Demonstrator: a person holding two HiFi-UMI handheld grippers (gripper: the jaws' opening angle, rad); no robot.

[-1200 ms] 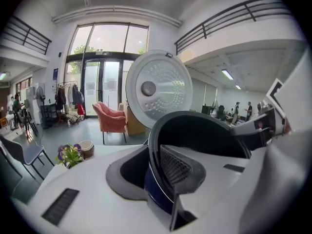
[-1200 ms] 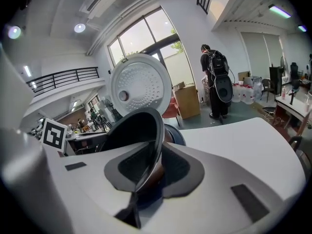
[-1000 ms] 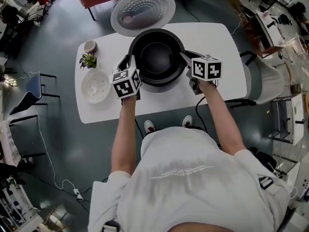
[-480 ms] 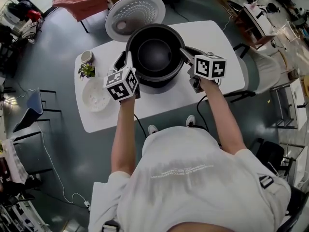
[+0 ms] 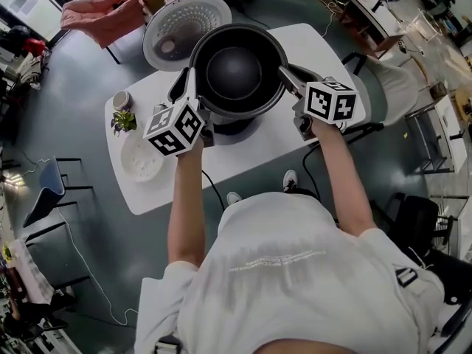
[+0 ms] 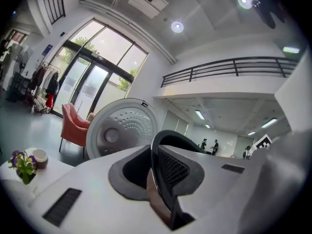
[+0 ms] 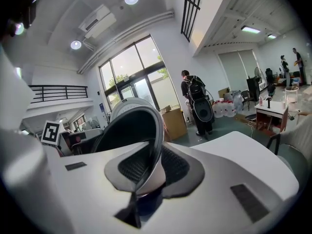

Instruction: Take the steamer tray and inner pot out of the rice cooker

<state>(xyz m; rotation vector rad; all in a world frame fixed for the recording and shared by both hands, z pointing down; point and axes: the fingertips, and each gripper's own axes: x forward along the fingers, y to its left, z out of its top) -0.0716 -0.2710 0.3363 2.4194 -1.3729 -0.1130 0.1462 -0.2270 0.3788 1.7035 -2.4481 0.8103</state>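
Inner pot (image 5: 237,68) — empty — rim clamped in right gripper (image 5: 286,78); left gripper (image 5: 193,87) jaws closing on opposite rim.

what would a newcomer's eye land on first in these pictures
The black inner pot dominates mid-frame, held by its rim between the left gripper, whose jaws are closing on it, and the right gripper clamped opposite. Behind it stands the cooker's open white lid; the white steamer tray sits on the table at left.

Overhead; two close inner pot (image 5: 237,70) views
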